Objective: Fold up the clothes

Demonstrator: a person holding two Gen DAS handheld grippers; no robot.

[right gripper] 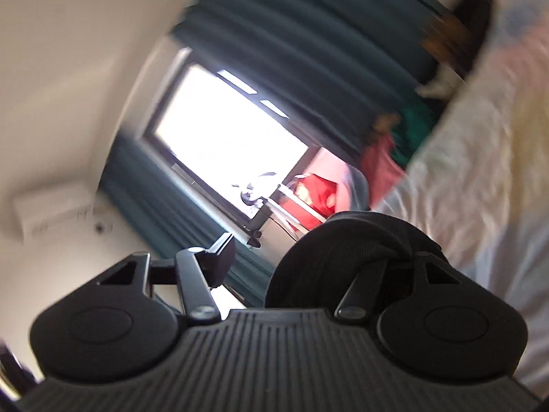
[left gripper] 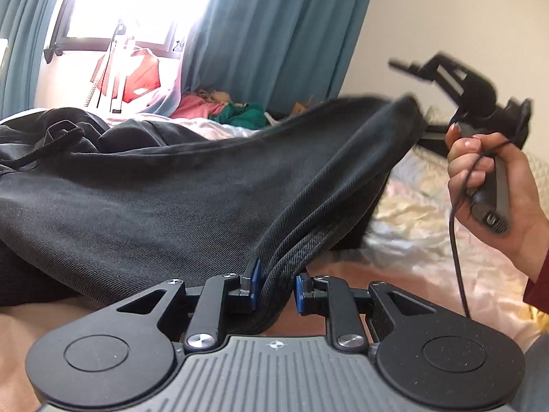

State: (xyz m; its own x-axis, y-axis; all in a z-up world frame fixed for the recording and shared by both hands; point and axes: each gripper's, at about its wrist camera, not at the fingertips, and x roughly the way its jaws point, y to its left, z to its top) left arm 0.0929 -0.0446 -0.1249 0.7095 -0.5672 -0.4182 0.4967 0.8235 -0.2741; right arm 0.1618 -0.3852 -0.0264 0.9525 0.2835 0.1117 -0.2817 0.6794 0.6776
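My left gripper (left gripper: 274, 286) clamps a folded edge of the dark grey twill garment (left gripper: 192, 192), which drapes across the pale bed (left gripper: 422, 206). My right gripper (right gripper: 308, 240) stands open, fabric overlapping one finger.

1. The left gripper (left gripper: 274, 286), a black two-finger tool with blue pads, is pinching a thick fold of the dark grey twill garment (left gripper: 192, 192) between its nearly closed fingers.
2. The right gripper (left gripper: 429, 103), a matching black tool, is hovering blurred at the garment's far end, above and to the right of the left gripper.
3. The person's right hand (left gripper: 487, 189) is wrapping around that gripper's handle, with a dark red sleeve cuff showing at the wrist.
4. In the right wrist view, the right gripper is standing with its jaws apart; dark fabric is draping over one finger, and the pads are not pressing on it.
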